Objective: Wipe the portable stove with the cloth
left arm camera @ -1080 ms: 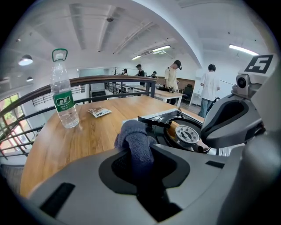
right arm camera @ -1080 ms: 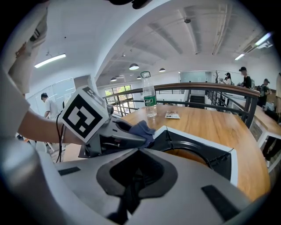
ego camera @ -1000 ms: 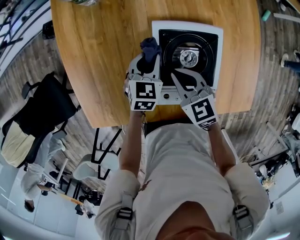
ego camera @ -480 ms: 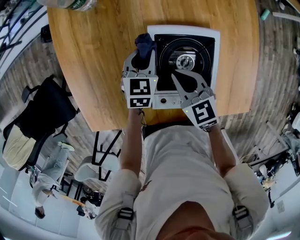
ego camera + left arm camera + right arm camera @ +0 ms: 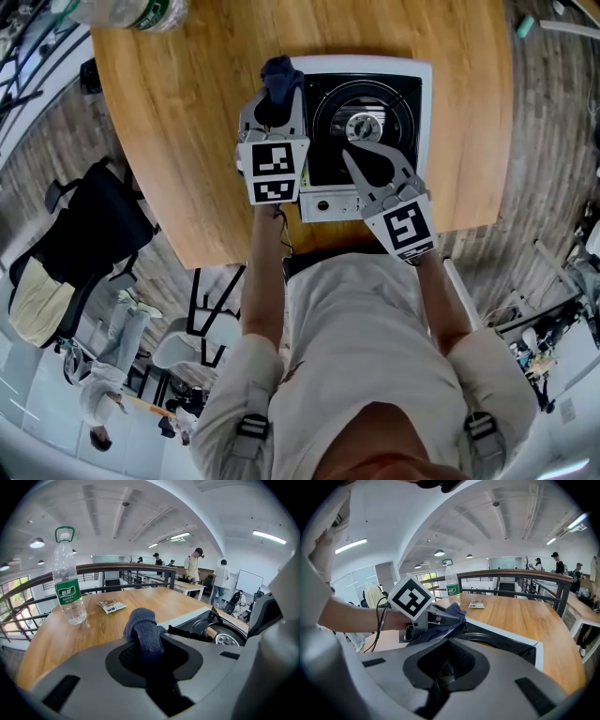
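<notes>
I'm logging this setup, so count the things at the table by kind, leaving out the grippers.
Stove: 1
Cloth: 1
Water bottle: 1
Packet: 1
Total: 4

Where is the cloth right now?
In the head view, the dark blue cloth is pinched in the left gripper at the portable stove's left edge, near its far corner.

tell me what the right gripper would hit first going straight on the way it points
Likely the burner of the portable stove: the right gripper points across the black top at it; height unclear.
</notes>
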Demonstrator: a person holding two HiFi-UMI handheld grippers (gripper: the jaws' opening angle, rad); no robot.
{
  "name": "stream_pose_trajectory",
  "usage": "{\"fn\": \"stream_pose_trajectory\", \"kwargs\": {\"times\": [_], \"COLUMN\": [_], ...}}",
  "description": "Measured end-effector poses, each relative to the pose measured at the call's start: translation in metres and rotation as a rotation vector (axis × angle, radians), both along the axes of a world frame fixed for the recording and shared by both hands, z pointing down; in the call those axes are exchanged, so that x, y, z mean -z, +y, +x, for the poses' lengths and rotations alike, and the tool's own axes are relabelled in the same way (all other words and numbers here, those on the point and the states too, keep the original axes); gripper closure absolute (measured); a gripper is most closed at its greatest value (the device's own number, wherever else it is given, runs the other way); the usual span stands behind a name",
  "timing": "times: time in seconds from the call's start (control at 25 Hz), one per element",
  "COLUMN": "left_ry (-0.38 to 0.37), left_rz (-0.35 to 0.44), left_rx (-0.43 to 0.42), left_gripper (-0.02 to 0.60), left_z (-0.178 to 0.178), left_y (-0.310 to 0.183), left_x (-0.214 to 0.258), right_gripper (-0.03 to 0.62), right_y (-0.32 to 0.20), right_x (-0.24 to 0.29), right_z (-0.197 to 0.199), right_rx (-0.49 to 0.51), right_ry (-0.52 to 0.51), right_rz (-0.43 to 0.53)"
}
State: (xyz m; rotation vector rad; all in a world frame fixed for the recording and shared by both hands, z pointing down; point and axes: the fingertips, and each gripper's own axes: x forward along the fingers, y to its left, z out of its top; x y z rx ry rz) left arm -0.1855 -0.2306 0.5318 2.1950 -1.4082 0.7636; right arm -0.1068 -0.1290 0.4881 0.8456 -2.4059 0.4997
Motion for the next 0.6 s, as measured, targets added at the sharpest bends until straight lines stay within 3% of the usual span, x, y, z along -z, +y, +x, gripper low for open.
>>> {"fn": "stream_pose_trajectory", "kwargs": {"times": [0.6], "left_ry": [-0.04], "left_rz": [0.022], "left_rx": [0.004], "left_gripper": [0.485], "left_z": [-0.002], "left_y": [-0.012], "left_x": [0.009], "right_gripper": [0.574], "right_y": [0.007], "right_x": [0.017], "right_z": [0.013], "right_rx": [-0.038], "right_ry": [0.01], "right_rz": [0.033]}}
